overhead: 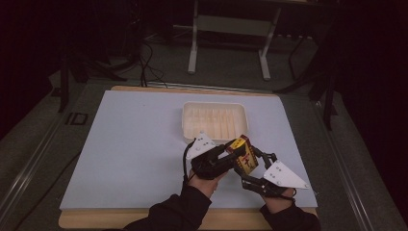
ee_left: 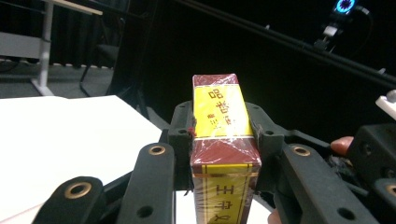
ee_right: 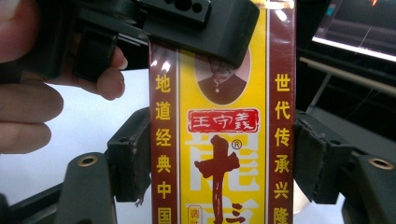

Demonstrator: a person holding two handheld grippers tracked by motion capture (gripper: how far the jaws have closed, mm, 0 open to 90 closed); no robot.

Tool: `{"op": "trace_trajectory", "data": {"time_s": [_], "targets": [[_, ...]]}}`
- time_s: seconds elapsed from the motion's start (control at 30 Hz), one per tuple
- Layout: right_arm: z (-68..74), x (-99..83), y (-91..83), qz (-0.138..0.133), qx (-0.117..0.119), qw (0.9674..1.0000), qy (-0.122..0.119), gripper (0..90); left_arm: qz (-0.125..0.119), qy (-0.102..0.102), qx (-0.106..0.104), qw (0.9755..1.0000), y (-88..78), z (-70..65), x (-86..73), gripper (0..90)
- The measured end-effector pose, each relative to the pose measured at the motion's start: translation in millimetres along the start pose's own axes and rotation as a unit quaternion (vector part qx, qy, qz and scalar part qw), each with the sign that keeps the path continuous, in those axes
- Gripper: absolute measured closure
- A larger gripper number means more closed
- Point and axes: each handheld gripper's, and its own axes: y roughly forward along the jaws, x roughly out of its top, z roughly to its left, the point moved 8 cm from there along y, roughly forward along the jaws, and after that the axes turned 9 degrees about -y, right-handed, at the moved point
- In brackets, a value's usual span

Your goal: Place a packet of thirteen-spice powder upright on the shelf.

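Black tongs [overhead: 230,155] w/ brass rivets, grey triangular plates [overhead: 286,174], black cables, dark sleeves [overhead: 185,208]

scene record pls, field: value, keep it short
held item: yellow and maroon box, film-wrapped, Chinese print
left gripper: shut on the box's narrow sides
right gripper: jaws at the box's two side edges, looks shut on it
box position: lifted above the table, just in front of the tray
tray: white, ridged, looks empty, on the pale blue mat
hands: both at the near table edge, dark sleeves
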Motion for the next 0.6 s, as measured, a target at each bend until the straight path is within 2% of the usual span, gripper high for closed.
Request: {"op": "trace_trajectory", "data": {"time_s": [0.1, 0.23, 0.3, 0.4, 0.6], "targets": [[-2.8, -2.0, 1.1, 0.006, 0.009, 0.9999, 0.01, 28.3, 0.0, -0.001, 0.005, 1.0, 1.8, 1.2, 1.9, 69.5], [-6.2, -6.0, 2.2, 0.02, 0.015, 0.9995, 0.017, 24.5, -0.011, -0.003, 0.009, 0.9999, 2.3, 0.6, 9.9, 69.5], [-7.1, -8.5, 2.9, 0.029, 0.019, 0.9992, 0.017, 20.8, -0.014, 0.002, 0.018, 0.9997, 2.4, 1.1, 14.0, 69.4], [-8.1, -13.0, 2.0, 0.04, 0.027, 0.9987, 0.018, 15.5, -0.018, 0.026, 0.038, 0.9988, 2.1, 3.6, 19.9, 69.4], [-14.8, -20.4, -6.0, 0.044, 0.03, 0.9979, 0.037, 11.4, -0.035, 0.037, 0.079, 0.9956, -1.5, 14.9, 32.9, 69.3]]}}
